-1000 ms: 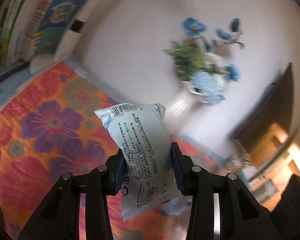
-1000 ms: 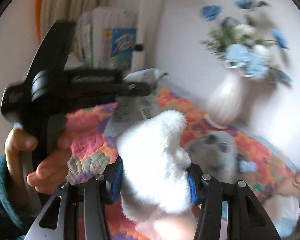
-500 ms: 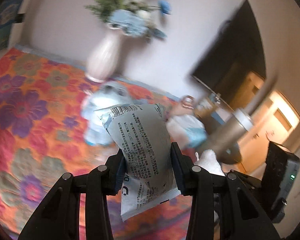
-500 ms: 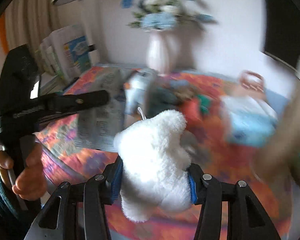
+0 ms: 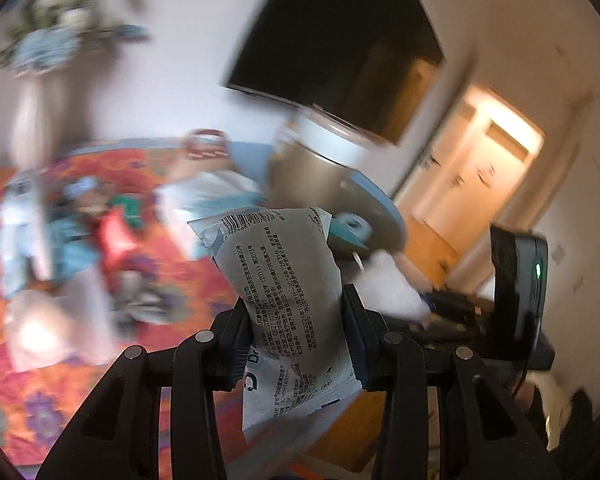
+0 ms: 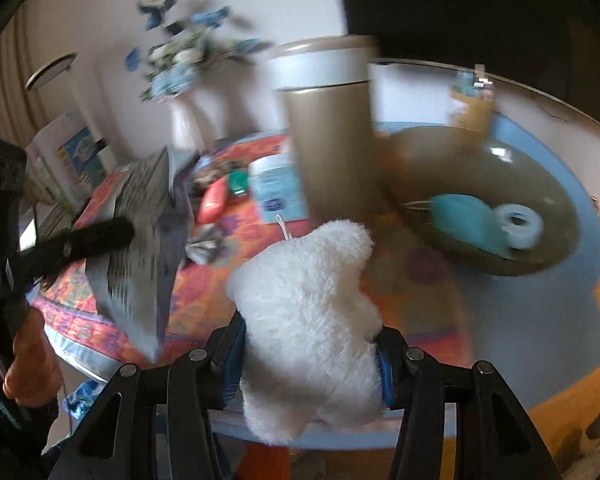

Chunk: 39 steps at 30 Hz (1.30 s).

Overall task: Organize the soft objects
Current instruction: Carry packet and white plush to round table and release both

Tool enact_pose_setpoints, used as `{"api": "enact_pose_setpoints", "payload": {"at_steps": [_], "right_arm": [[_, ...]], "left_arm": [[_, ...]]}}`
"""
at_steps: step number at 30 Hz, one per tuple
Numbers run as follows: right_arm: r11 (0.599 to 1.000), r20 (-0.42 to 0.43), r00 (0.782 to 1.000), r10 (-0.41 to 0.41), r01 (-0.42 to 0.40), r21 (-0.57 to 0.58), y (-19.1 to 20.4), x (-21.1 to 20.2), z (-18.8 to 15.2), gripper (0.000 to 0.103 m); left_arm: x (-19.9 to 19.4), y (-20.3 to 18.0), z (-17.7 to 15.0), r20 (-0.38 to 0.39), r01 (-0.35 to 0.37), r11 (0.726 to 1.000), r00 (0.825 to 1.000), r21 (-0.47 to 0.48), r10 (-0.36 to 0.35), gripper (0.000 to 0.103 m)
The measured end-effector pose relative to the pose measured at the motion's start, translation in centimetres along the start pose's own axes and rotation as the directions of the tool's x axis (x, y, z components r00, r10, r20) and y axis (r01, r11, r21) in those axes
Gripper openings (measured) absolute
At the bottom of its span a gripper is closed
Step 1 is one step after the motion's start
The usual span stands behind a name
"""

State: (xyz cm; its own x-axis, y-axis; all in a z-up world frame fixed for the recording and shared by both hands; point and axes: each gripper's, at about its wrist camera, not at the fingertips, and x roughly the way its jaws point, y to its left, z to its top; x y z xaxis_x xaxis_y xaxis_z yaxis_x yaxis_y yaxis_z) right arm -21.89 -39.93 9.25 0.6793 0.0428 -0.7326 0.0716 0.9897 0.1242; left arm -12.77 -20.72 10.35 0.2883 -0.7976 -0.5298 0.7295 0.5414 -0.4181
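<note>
Plush toy: white, fluffy pile. Printed packet: smooth plastic film, slight sheen. Counter cloth: quilted floral fabric, matt.

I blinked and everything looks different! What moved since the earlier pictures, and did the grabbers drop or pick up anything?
Both grippers swung across the table, away from the books and toward the brown bowl and tall canister. The vase of blue flowers slid to the left edge of the left wrist view. Nothing was dropped or picked up: the left gripper still clamps the printed packet, and the right gripper still clamps the white plush toy.
</note>
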Motion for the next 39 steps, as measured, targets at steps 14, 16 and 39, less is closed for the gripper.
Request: {"api": "enact_pose_setpoints", "payload": {"at_steps": [14,16,39], "right_arm": [[0.959,0.156,0.978,-0.138,0.093,0.269,-11.9,-6.5,1.8,0.051],[0.940,0.191,0.968,-0.161,0.091,0.328,-14.1,-7.0,3.4,0.052],[0.868,0.233,0.963,-0.133,0.000,0.496,-19.6,-6.9,7.4,0.075]], "left_arm": [[11.4,-11.6,5.8,-0.083,0.056,0.982,0.996,0.178,-0.041,0.038],[12.8,-12.6,7.2,-0.048,-0.007,0.980,0.999,0.199,0.017,0.038],[13.4,-16.6,7.8,0.144,-0.196,0.924,0.977,0.329,0.155,0.088]]}}
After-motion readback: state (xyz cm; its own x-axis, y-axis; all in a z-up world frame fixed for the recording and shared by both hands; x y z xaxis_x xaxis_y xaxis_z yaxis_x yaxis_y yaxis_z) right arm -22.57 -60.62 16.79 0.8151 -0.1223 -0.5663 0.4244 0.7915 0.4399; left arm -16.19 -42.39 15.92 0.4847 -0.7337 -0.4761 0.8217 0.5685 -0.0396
